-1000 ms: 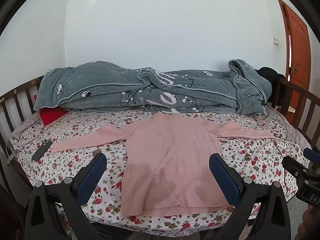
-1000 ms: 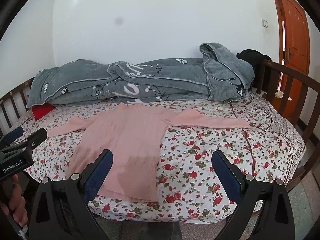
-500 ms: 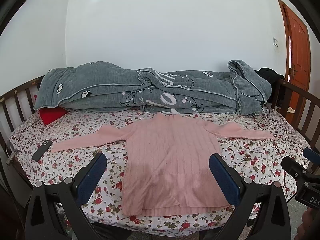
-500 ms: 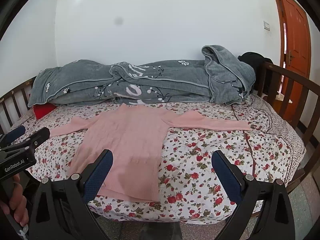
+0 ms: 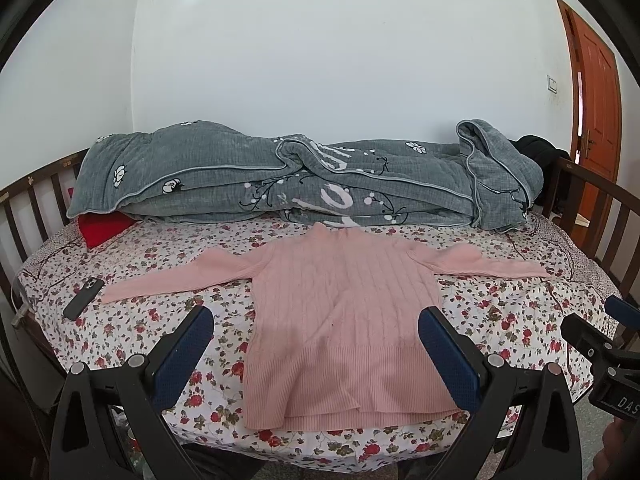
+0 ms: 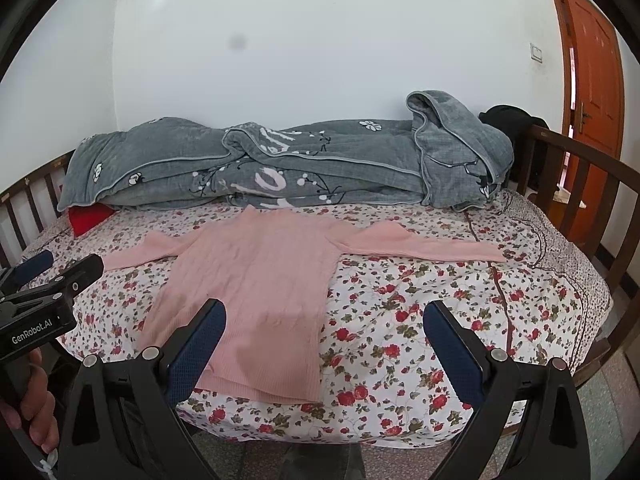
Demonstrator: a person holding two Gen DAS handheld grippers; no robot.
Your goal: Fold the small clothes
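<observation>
A pink ribbed sweater (image 5: 340, 320) lies flat on the floral bed sheet, collar toward the far side, both sleeves spread out sideways. It also shows in the right wrist view (image 6: 256, 292), left of centre. My left gripper (image 5: 316, 324) is open and empty, held above the sweater's hem at the bed's near edge. My right gripper (image 6: 324, 320) is open and empty, over the sweater's right hem corner and the sheet beside it. Each gripper shows at the edge of the other's view.
A rolled grey quilt (image 5: 304, 180) lies along the far side of the bed. A red pillow (image 5: 104, 226) sits at the far left. A black phone (image 5: 83, 298) lies on the sheet at left. Wooden rails (image 6: 580, 184) bound both ends. An orange door (image 6: 592, 92) stands at right.
Both views have lifted and drawn back very slightly; the sweater has not moved and both grippers stay open.
</observation>
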